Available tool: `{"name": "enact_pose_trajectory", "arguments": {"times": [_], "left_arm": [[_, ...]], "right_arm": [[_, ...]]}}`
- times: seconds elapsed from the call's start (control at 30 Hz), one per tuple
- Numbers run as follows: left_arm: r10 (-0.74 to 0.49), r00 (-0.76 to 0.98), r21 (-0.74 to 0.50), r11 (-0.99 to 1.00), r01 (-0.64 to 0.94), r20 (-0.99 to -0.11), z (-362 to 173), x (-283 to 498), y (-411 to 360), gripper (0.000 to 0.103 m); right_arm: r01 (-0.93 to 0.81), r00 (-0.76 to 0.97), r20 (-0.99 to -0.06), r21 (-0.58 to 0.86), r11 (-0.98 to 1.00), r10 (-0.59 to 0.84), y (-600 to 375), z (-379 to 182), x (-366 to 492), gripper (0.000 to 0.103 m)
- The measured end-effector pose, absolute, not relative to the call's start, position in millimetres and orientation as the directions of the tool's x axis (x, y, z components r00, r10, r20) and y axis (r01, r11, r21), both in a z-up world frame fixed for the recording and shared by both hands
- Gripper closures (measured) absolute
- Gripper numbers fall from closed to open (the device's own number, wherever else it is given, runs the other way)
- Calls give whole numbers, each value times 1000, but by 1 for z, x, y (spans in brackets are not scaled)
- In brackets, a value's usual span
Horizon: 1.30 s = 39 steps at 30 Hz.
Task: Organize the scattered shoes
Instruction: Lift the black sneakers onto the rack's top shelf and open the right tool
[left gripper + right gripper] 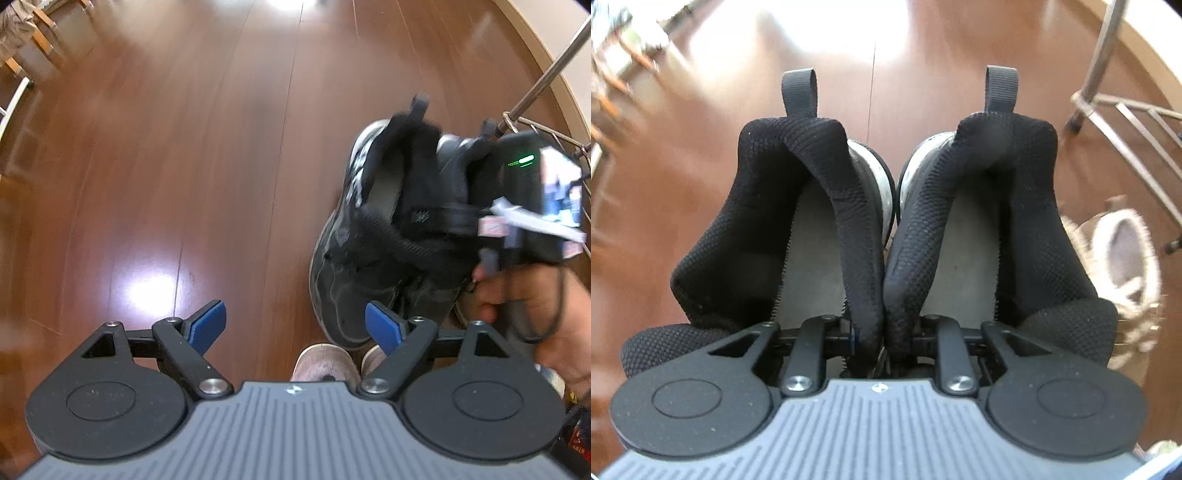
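Two black sneakers hang side by side off the wooden floor, one (798, 229) on the left and one (993, 229) on the right of the right wrist view. My right gripper (882, 332) is shut on their two inner collars, pinched together. The left wrist view shows the same pair of sneakers (384, 229) at the right, held by the right gripper's body (532, 206) and a hand (517, 306). My left gripper (295, 325) is open over bare floor with nothing between its blue pads (208, 325).
A metal shoe rack (1126, 122) stands at the right by the wall, its frame (543, 81) also in the left wrist view. A fuzzy tan slipper (1119, 254) lies near it. A pair of tan slippers (325, 363) shows below my left gripper. Chairs (33, 44) stand far left.
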State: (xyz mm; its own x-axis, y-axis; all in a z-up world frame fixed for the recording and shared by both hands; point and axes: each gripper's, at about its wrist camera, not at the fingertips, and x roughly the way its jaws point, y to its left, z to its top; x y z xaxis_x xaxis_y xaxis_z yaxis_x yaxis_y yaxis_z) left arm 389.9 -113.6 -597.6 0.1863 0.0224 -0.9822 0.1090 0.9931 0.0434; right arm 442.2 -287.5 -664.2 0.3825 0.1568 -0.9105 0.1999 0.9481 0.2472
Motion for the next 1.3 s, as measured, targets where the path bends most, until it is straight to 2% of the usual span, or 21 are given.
{"name": "enact_pose_trajectory", "arguments": {"times": [0.23,0.4,0.5,0.77,0.83,1.0,1.1,1.3], "left_arm": [[37,228,77,983,168,-973,-503,375,-136,18],[-12,344,78,966,245,-939,-386,374,-162,18],[-134,415,47,916,399,-900,-313,363,-192,19],[-480,477,54,661,749,-737,-118,333,-271,18],[-559,462,76,578,812,-688,-72,325,-291,18],[-654,432,149,442,884,-622,-26,305,-340,12],[-656,428,149,438,887,-622,-20,320,-369,12],[-591,486,148,527,837,-644,-24,358,-430,12]], "right_arm": [[313,474,-869,317,895,142,-360,-490,403,84],[396,534,-844,295,870,43,-424,-320,360,84],[431,590,-807,276,859,-36,-456,-212,327,84],[572,704,-663,319,755,-253,-547,-4,271,84],[592,710,-643,326,737,-285,-572,33,270,84],[596,691,-658,287,750,-297,-640,102,304,84],[606,626,-734,245,757,-264,-686,126,355,83],[649,442,-866,128,750,-234,-747,123,452,83]]}}
